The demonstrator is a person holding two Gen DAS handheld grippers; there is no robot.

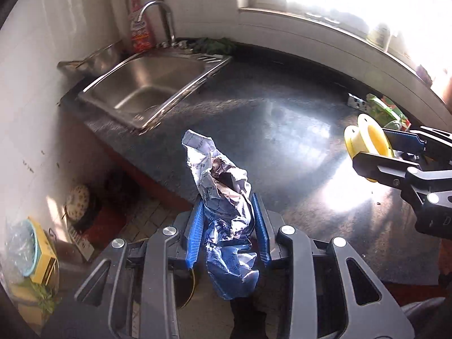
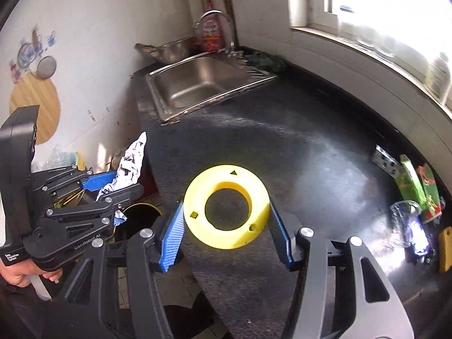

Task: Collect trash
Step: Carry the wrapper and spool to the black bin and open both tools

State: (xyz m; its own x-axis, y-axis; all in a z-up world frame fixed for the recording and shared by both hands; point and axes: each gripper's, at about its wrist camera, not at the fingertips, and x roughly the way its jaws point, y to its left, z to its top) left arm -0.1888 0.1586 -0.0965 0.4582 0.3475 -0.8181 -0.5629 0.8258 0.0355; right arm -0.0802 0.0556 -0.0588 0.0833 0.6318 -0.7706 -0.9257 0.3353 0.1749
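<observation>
Two grippers, both loaded, views taken in turn. Left wrist view: left gripper [image 1: 228, 226] jaws clenched on a crumpled paper-and-plastic wad [image 1: 223, 197], wad sticking out toward 12 o'clock and trailing a blue tail toward 6; sink [image 1: 147, 84] at 10 o'clock, dark surface [image 1: 282, 141] ahead; right gripper [image 1: 375, 147] at 3 o'clock carrying a yellow spool [image 1: 367, 138]; green packet [image 1: 387, 110] just beyond it near the wall.

Right wrist view: right gripper [image 2: 226, 223] jaws grasping the yellow spool [image 2: 226, 209] by its rim, held over the surface edge [image 2: 254, 155]; left gripper [image 2: 110, 189] at 9 o'clock with the wad [image 2: 130, 163], above what looks like a dark bin mouth [image 2: 138, 220] on the floor; clear glass [image 2: 404, 223] and green packet [image 2: 415, 186] at 3 o'clock, not yet collected.

Risks, as judgement: wad is loose and only pinched mid-body, so the hanging tail could slip or shed bits short of the bin; spool is held by a thin rim contact, a jolt could pop it out and send it rolling; grippers close together, a clash could knock either load free.
</observation>
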